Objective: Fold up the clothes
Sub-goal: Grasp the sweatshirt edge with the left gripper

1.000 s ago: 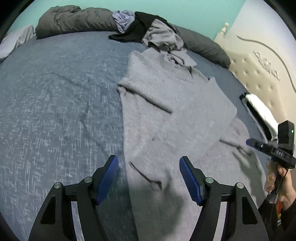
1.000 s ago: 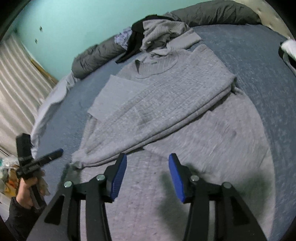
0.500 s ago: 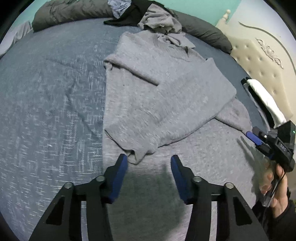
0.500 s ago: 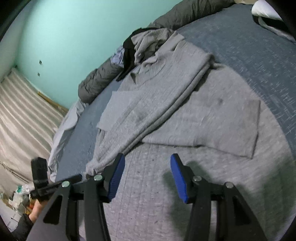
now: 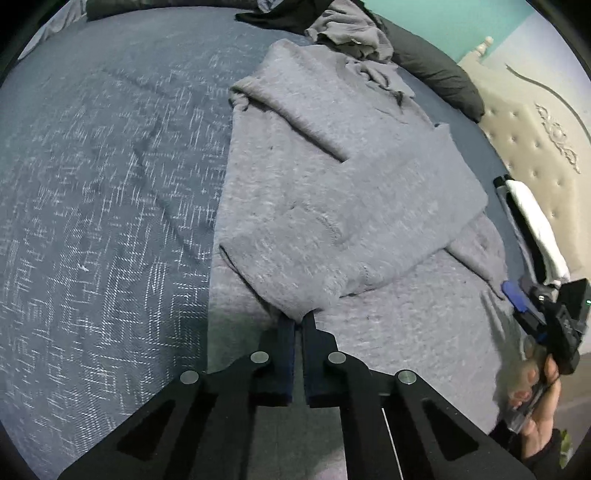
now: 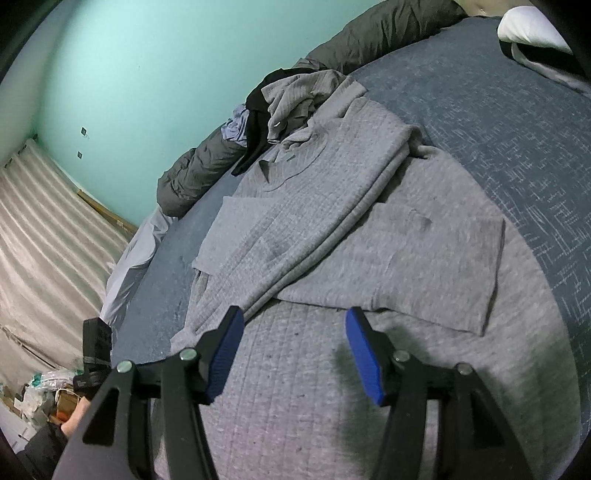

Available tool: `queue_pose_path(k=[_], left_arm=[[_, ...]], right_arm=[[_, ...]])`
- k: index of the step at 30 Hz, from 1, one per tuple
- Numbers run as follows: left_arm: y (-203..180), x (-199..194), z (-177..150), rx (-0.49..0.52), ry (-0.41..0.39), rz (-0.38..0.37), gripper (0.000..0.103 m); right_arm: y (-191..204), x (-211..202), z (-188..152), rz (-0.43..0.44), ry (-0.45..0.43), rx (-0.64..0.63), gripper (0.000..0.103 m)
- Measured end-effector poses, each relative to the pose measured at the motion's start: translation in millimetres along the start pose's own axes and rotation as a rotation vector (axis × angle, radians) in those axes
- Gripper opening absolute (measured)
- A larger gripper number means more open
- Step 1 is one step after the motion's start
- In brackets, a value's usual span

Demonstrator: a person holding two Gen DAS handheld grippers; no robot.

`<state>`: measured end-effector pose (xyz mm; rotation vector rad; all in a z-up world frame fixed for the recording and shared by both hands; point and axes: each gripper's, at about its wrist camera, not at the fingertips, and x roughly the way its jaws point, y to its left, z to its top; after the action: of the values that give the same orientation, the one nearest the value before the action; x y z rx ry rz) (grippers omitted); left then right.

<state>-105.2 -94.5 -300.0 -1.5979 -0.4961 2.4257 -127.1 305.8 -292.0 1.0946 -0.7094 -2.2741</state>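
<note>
A grey knit sweater (image 5: pixel 351 192) lies spread on the blue bedspread (image 5: pixel 92 184), with one layer folded over the rest. My left gripper (image 5: pixel 298 319) is shut on the near corner of that folded layer. In the right wrist view the same sweater (image 6: pixel 332 229) stretches away from my right gripper (image 6: pixel 295 317). Its jaws are opening just above the sweater's near part, and the blue pads (image 6: pixel 225 354) pinch nothing. The left wrist view also shows the right gripper (image 5: pixel 517 295) at the right edge, held in a person's hand (image 5: pixel 535 391).
A heap of grey, black and lilac clothes (image 5: pixel 347 26) sits at the far end of the bed beside a dark rolled duvet (image 5: pixel 436 70). A tufted headboard (image 5: pixel 535 147) and a white and black bundle (image 5: pixel 532 218) are on the right. A teal wall (image 6: pixel 147 74) stands behind.
My left gripper came down onto the corner of the folded layer and its jaws shut on it. The right gripper's jaws widened a little as its view swung over the sweater.
</note>
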Motion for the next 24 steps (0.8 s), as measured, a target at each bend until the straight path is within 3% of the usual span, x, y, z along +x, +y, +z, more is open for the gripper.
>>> queue_pose_path(k=[6,9,13,16,18,20,24], left_arm=[[7,-11,0,-0.01,0.058,-0.025,0.002],[12,1,-2,0.017,0.122,0.017,0.002],[9,-4,-2,0.022,0.122,0.011,0.003],[13,-19,5,0.001,0.054,0.017,0.018],[17,-26,12,-0.022,0.007,0.022,0.049],[23,-29,21,-0.057,-0.042,0.028,0.052],[19,-9,33,-0.029,-0.043,0.088,0.051]], right_arm=[[0,1,1,-0.001,0.002,-0.004,0.058],[1,1,0,-0.002,0.005,-0.008,0.058],[0,1,0,-0.004,0.003,-0.007,0.058],[-1,1,0,-0.004,0.002,-0.004,0.058],[-1,2,1,-0.004,0.001,0.0,0.058],[-1,3,1,-0.004,0.003,-0.001,0.058],[2,3,-1,-0.007,0.003,-0.004,0.058]])
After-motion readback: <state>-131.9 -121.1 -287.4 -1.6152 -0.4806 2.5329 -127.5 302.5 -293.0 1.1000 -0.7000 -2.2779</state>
